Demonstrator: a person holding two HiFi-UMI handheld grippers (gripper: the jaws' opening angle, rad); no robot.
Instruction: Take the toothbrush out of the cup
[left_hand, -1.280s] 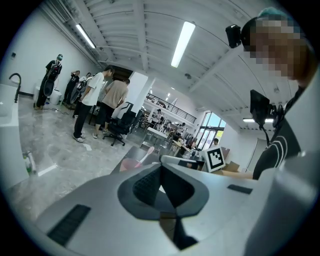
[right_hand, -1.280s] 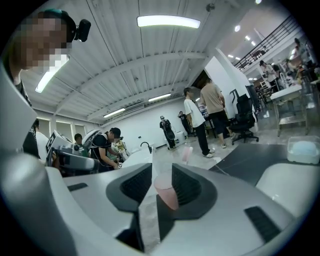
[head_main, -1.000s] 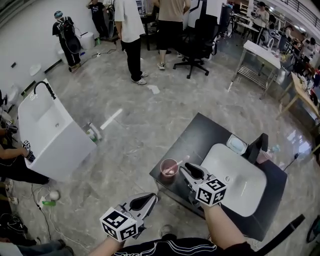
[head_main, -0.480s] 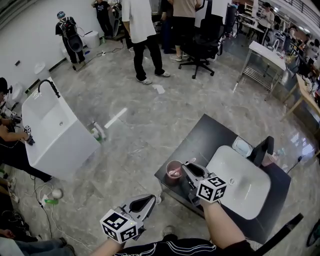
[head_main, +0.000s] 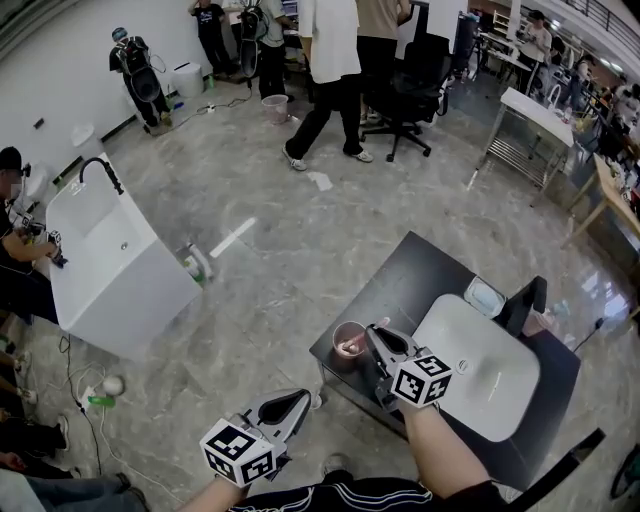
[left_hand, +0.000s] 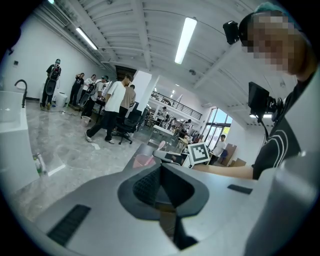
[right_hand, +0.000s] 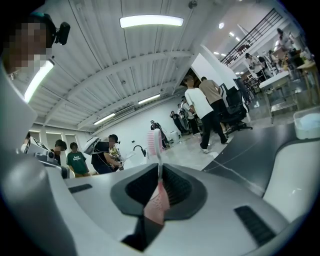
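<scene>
A pink cup (head_main: 347, 344) stands at the near left corner of the black table (head_main: 400, 275); it also shows in the left gripper view (left_hand: 144, 160). A pink-and-white toothbrush (head_main: 374, 325) leans out of the cup toward the right. My right gripper (head_main: 375, 336) reaches over the cup's right rim, its jaws closing, and in the right gripper view the toothbrush (right_hand: 159, 165) stands upright, pinched between its pads (right_hand: 159, 192). My left gripper (head_main: 303, 398) hangs low in front of the table, off the cup, jaws together and empty (left_hand: 159, 182).
A white basin (head_main: 480, 360) fills the table's right half, with a soap dish (head_main: 484, 296) and a dark faucet (head_main: 522, 296) behind it. A second white sink unit (head_main: 110, 260) stands far left. People and an office chair (head_main: 405, 75) are at the back.
The right gripper's jaws have come together at the cup's rim, where the toothbrush sticks out. Both hands stay in place. People in the background have walked on.
</scene>
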